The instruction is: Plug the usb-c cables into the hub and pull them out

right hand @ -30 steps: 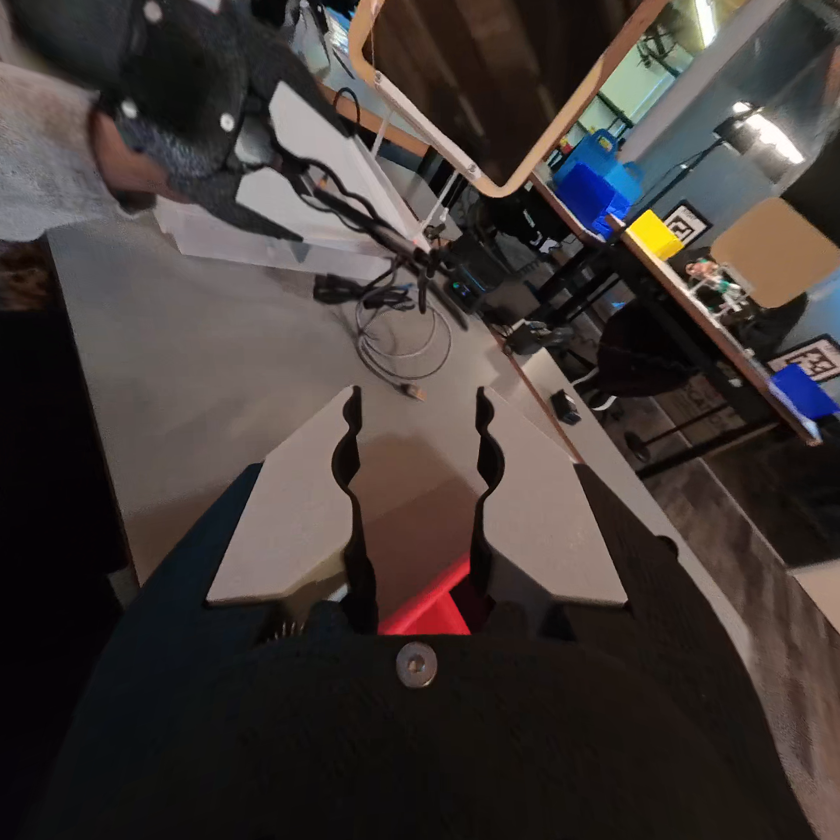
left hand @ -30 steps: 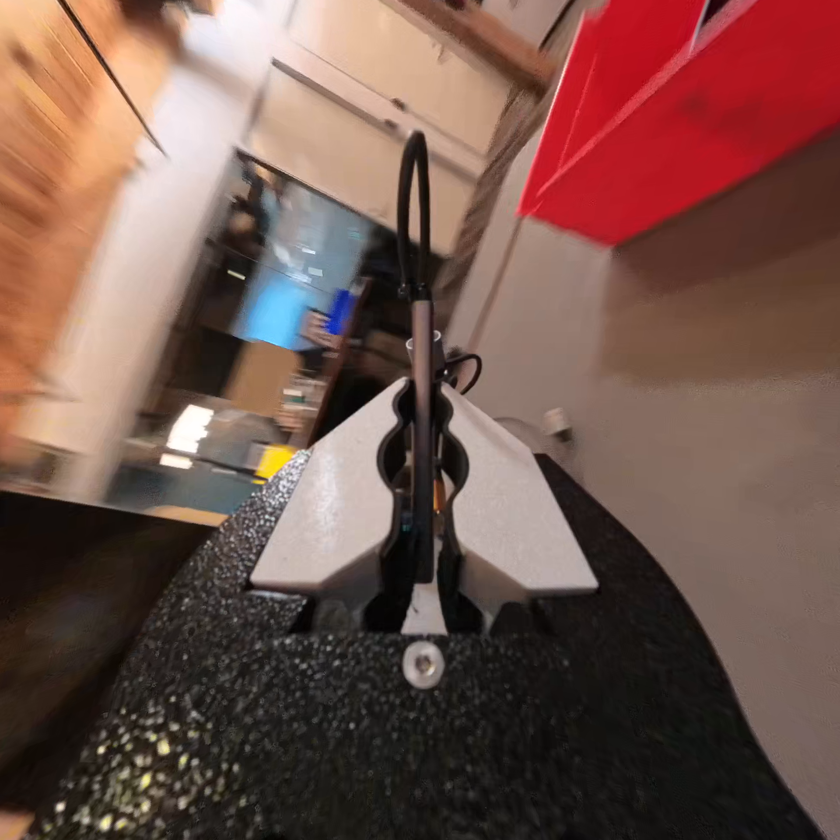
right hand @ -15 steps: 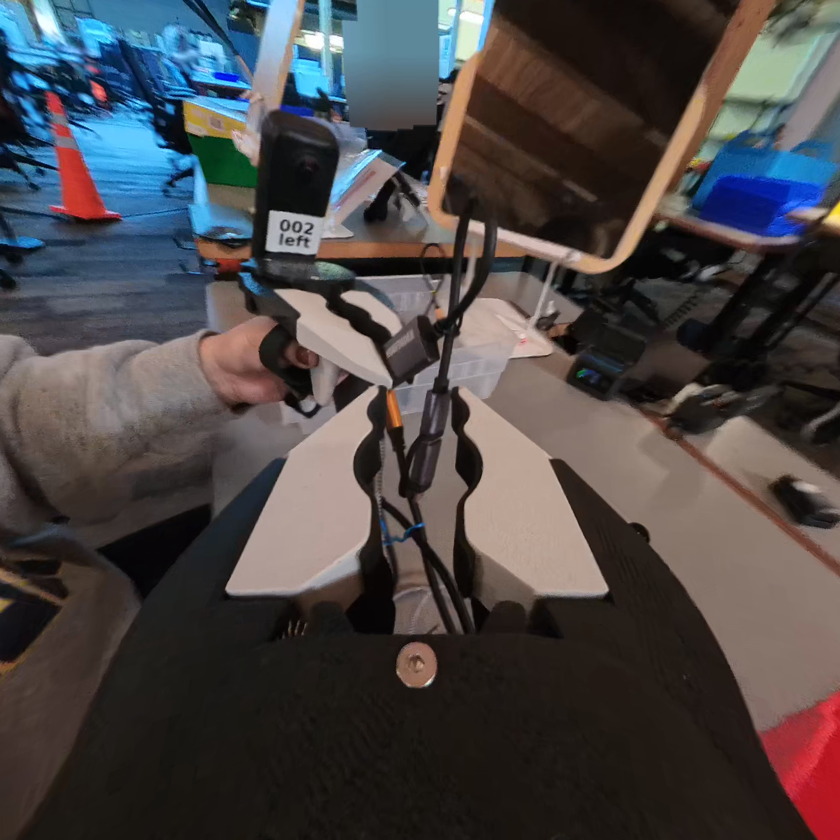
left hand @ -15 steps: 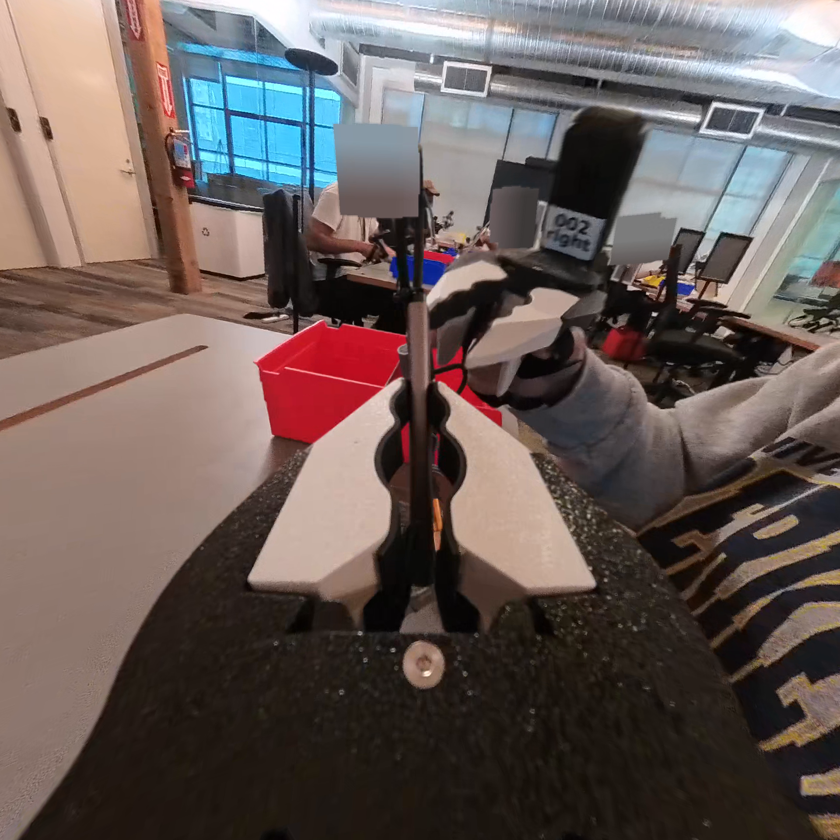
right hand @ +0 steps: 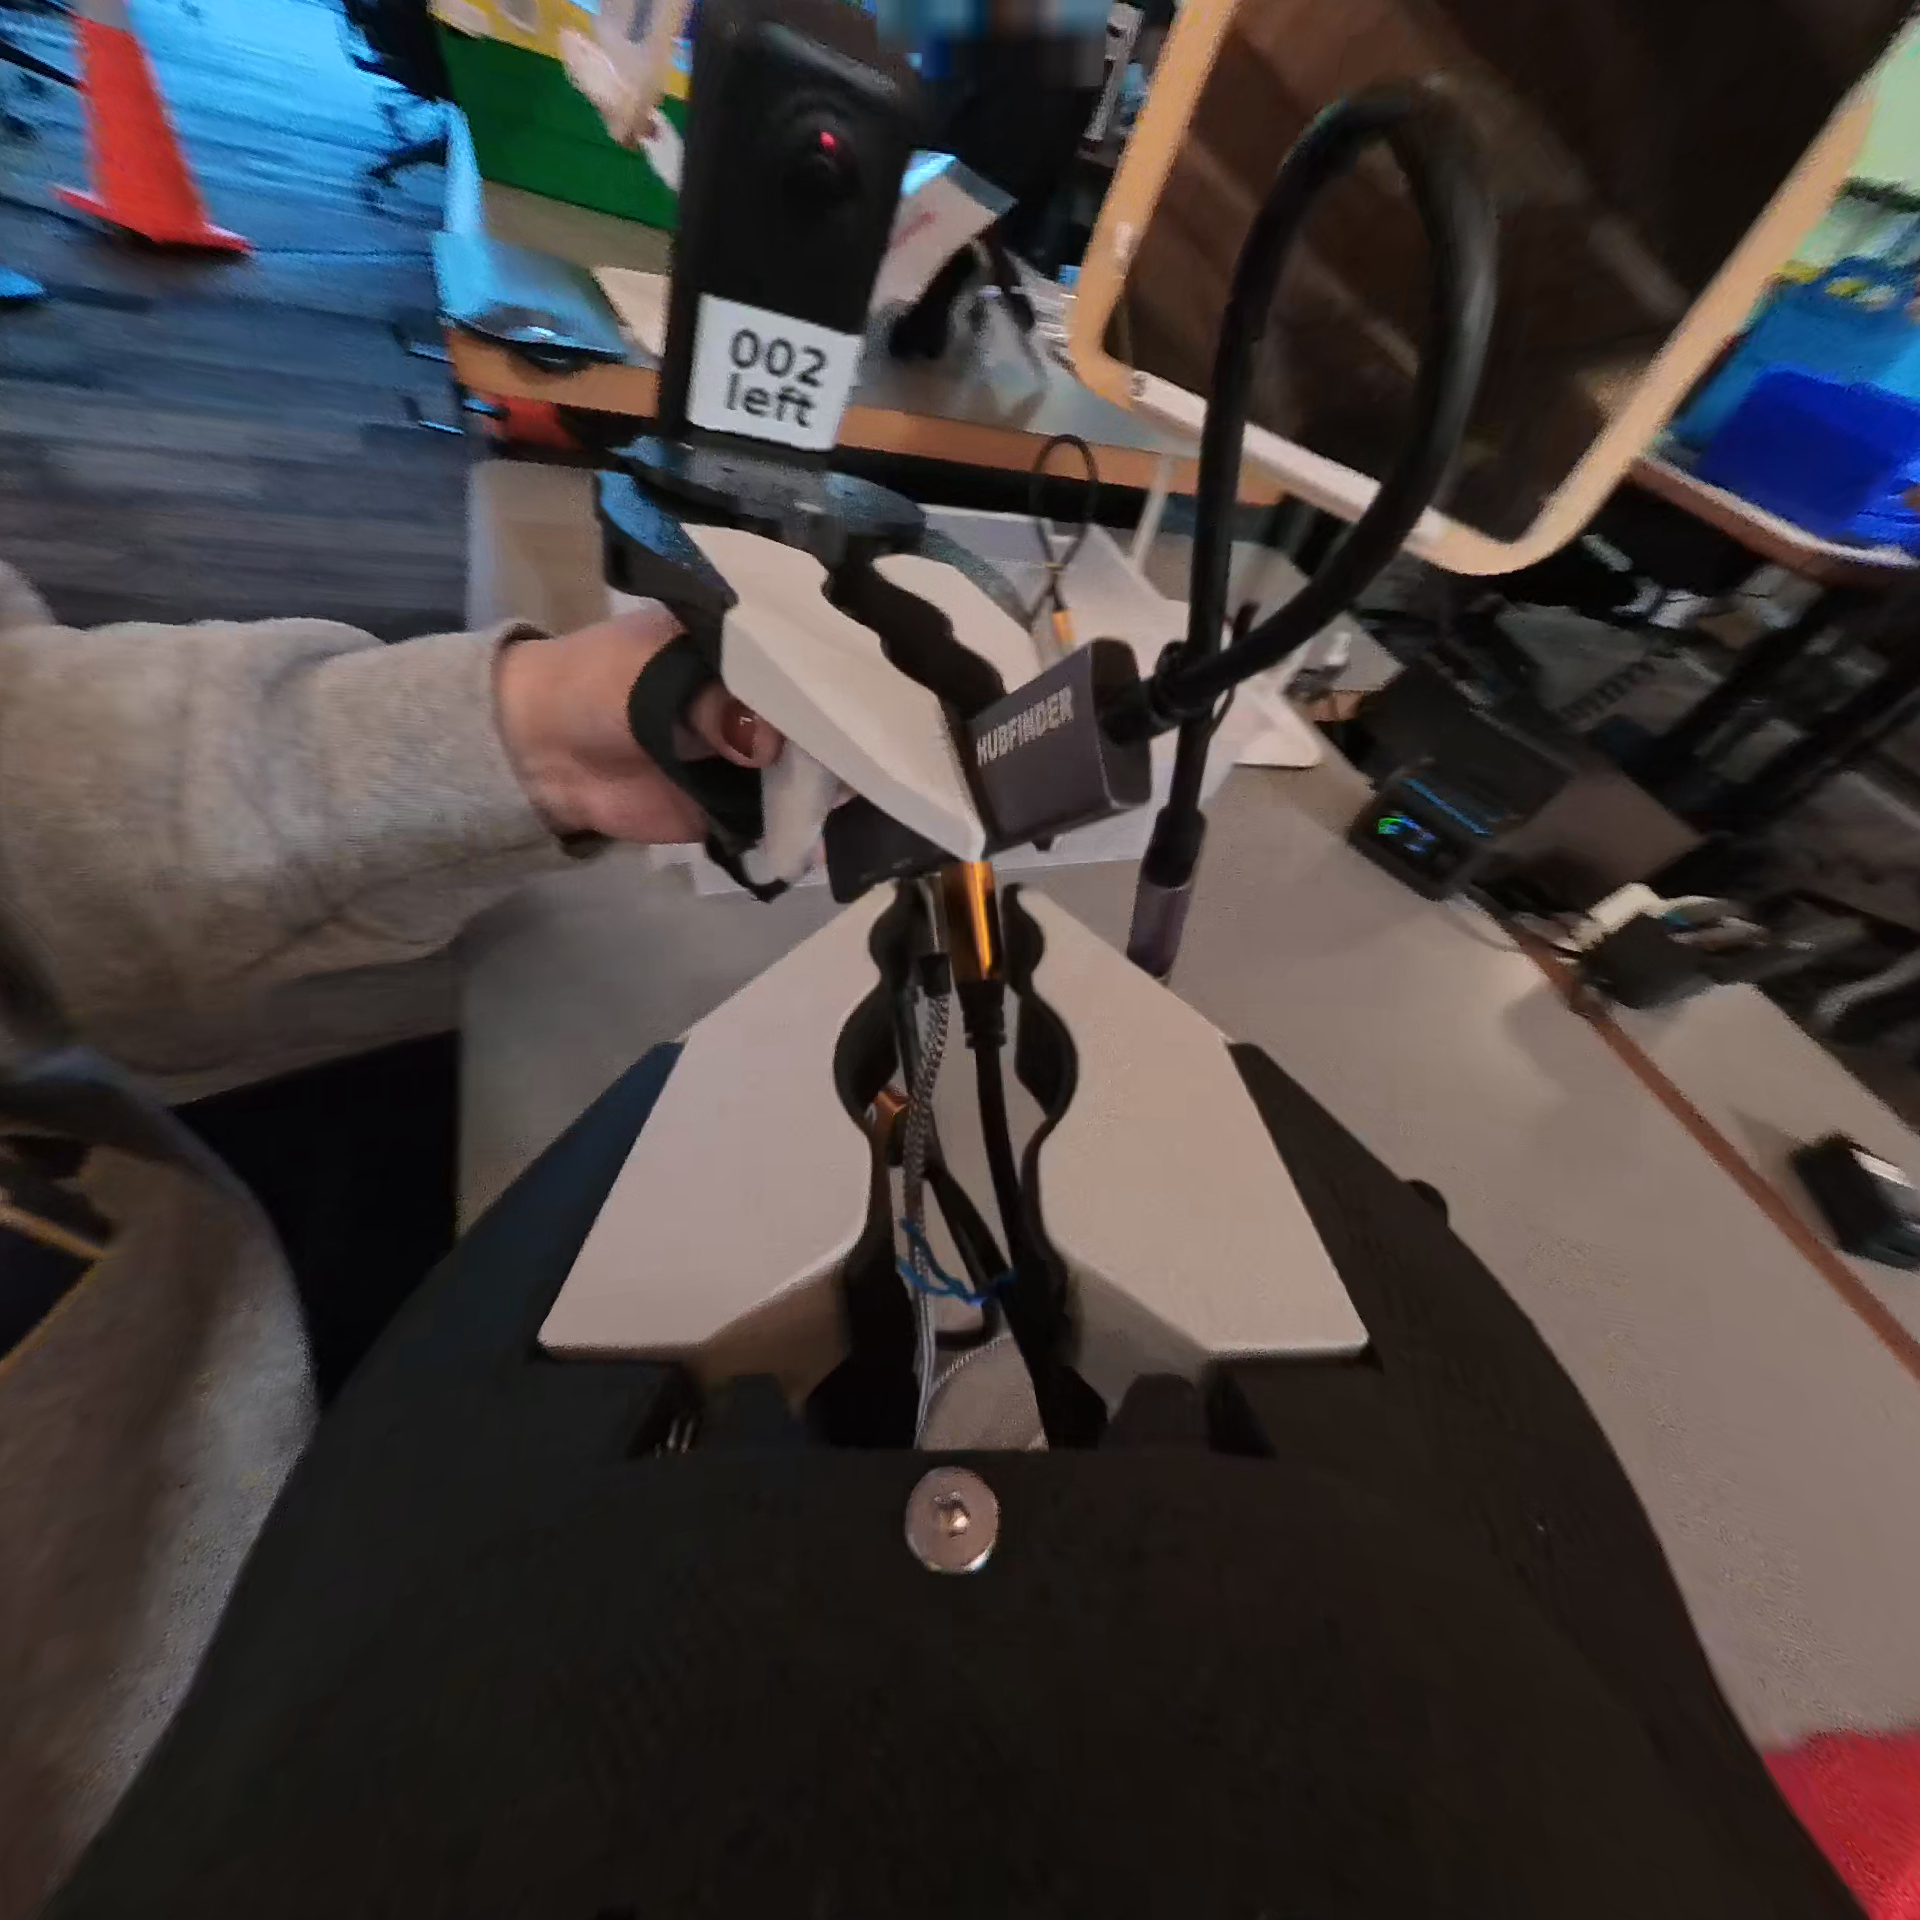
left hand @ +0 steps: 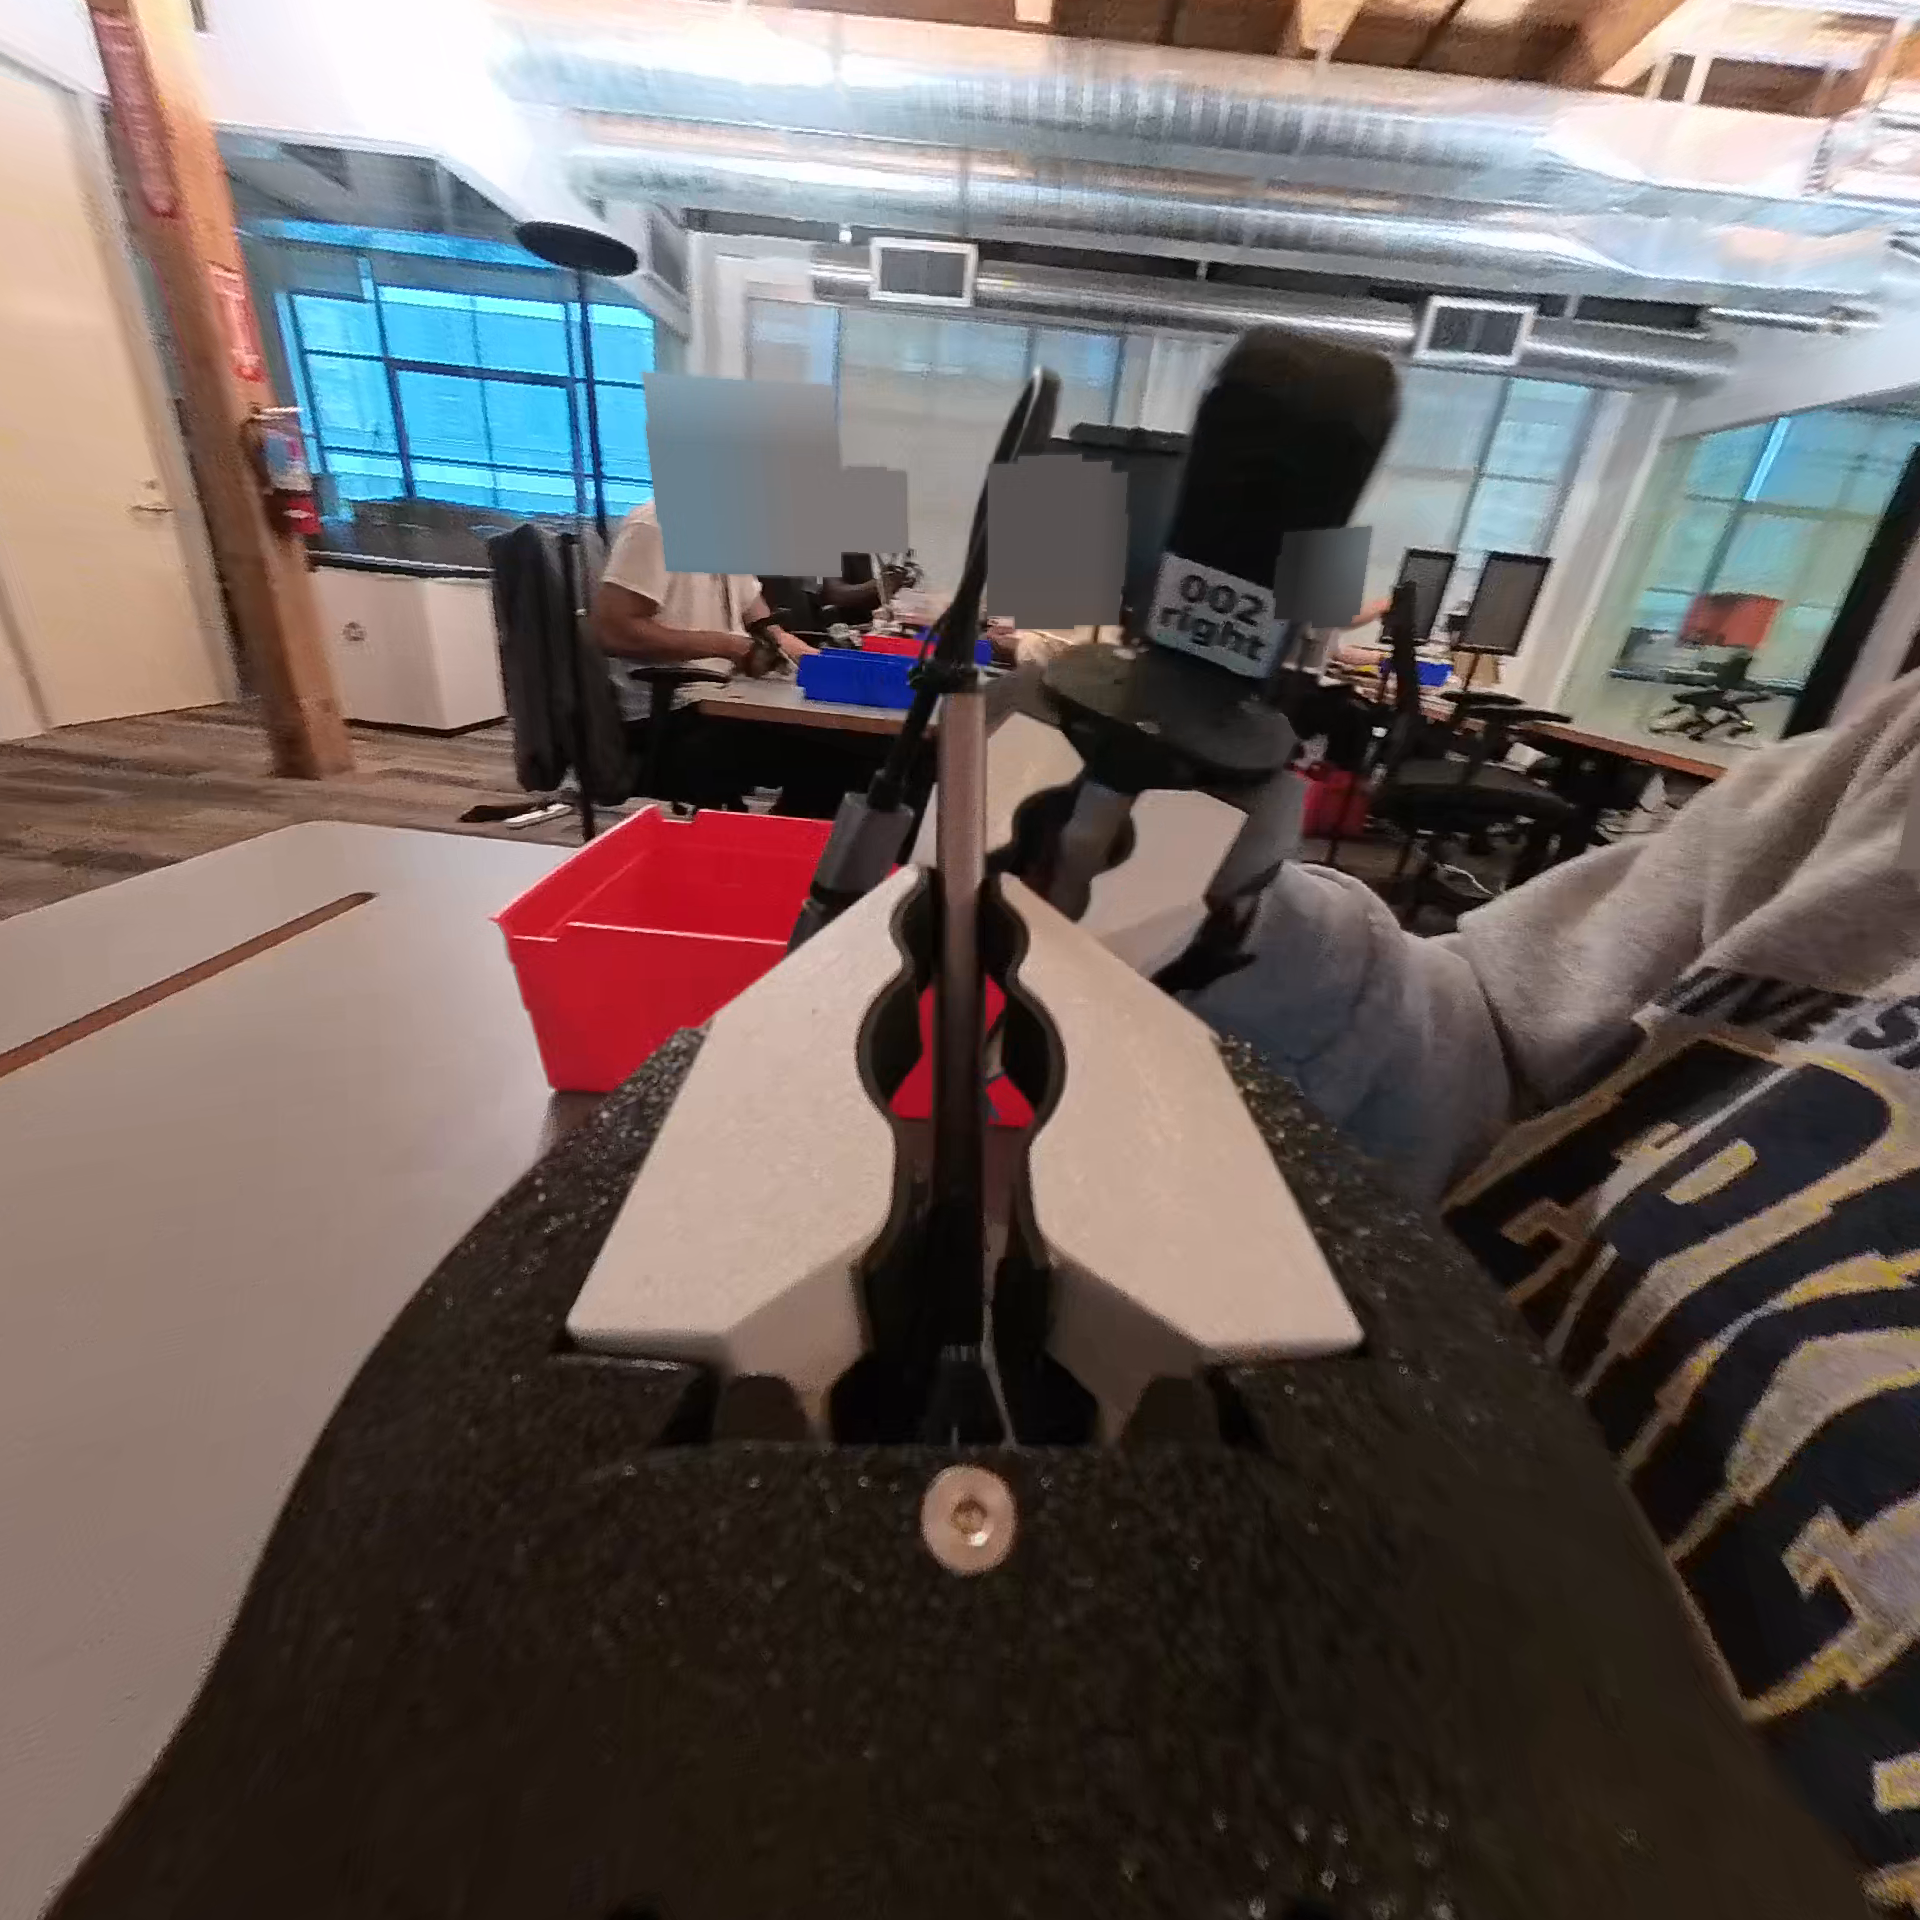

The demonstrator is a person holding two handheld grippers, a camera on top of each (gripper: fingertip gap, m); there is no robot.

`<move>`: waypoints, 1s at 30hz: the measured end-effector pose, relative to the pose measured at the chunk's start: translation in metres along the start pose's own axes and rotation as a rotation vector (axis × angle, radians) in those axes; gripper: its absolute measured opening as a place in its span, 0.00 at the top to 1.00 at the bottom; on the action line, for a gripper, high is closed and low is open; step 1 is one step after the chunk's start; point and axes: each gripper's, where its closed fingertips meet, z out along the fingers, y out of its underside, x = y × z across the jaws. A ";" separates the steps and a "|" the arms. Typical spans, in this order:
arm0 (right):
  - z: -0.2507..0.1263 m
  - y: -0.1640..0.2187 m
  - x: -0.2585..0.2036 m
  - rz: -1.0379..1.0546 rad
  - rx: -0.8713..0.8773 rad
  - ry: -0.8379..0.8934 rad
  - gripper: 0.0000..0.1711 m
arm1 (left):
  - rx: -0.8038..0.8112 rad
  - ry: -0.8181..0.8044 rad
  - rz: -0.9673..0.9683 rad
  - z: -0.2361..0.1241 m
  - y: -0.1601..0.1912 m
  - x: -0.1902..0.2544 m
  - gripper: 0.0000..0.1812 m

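Note:
My left gripper [left hand: 961, 883] is shut on the grey hub [left hand: 961, 821], seen edge-on and held upright above the table. In the right wrist view the hub [right hand: 1060, 748] sticks out of the left gripper [right hand: 966, 831], and its own thick black cable [right hand: 1351, 343] loops up, its plug [right hand: 1164, 904] hanging free. My right gripper [right hand: 961, 914] is shut on a black usb-c cable's orange-collared plug [right hand: 971, 925], whose tip meets the hub's lower edge. A braided cable [right hand: 925, 1081] also runs between the fingers. The right gripper [left hand: 1091, 862] shows just behind the hub.
A red bin [left hand: 665, 935] stands on the grey table [left hand: 208, 1143] beyond the left gripper. In the right wrist view a small meter with a lit display [right hand: 1423, 831] and a small black block [right hand: 1860, 1195] lie on the table [right hand: 1455, 1091]. People sit at far desks. My two grippers' fingertips are within a few centimetres of each other.
The two grippers have come together. The right gripper's jaws have narrowed onto the orange-collared plug and moved it up to the hub's edge. The left gripper still holds the hub.

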 end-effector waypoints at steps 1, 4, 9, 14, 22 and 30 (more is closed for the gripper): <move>-0.001 0.000 -0.002 0.006 0.006 -0.029 0.92 | -0.003 0.011 0.006 0.000 0.001 0.002 0.96; -0.004 0.004 -0.008 0.020 -0.011 -0.110 0.97 | -0.074 0.035 0.034 -0.001 0.008 0.008 0.96; -0.004 0.017 -0.011 -0.117 -0.130 -0.121 0.97 | -0.346 -0.016 0.193 -0.008 0.031 0.008 0.96; -0.010 0.014 -0.026 -0.139 -0.091 -0.213 0.97 | -0.422 0.009 0.272 -0.012 0.033 0.023 0.96; -0.017 0.019 -0.046 -0.181 -0.105 -0.271 0.97 | -0.375 0.105 0.281 -0.014 0.043 0.043 0.96; -0.027 0.023 -0.039 -0.232 -0.153 -0.226 0.98 | -0.362 0.105 0.312 -0.013 0.042 0.045 0.96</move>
